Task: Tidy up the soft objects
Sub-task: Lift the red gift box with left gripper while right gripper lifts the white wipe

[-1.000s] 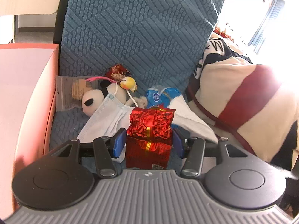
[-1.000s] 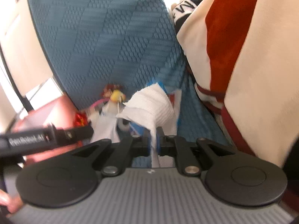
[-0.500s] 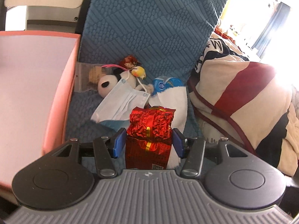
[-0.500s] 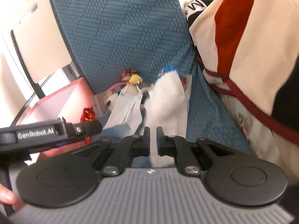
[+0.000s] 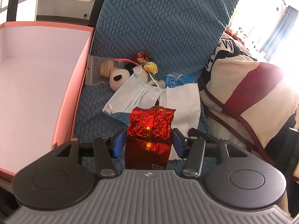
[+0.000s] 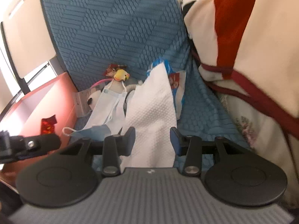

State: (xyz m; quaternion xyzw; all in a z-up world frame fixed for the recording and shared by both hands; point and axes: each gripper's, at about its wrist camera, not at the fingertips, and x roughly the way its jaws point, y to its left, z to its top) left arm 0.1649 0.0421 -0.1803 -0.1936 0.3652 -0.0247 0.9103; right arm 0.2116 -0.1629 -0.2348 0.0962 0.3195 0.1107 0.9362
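My left gripper [image 5: 148,141] is shut on a red foil packet [image 5: 149,134] and holds it above the blue seat, beside the pink box [image 5: 78,85]. My right gripper [image 6: 152,140] is open, its fingers either side of a white paper towel [image 6: 151,112] that lies on the seat. A pale blue face mask [image 5: 134,97] lies over a black-and-white plush dog [image 5: 119,76]. The mask [image 6: 104,108] and the red packet [image 6: 47,126] also show in the right wrist view.
A blue wrapper [image 5: 177,79], a clear bag [image 5: 99,71] and a small yellow toy [image 5: 151,67] lie at the seat back [image 5: 158,22]. A cream and red blanket [image 5: 252,97] piles up on the right.
My right gripper has opened and let go of the white paper towel, which now lies flat on the seat. My left gripper has drawn back with the red packet, showing more of the pink box.
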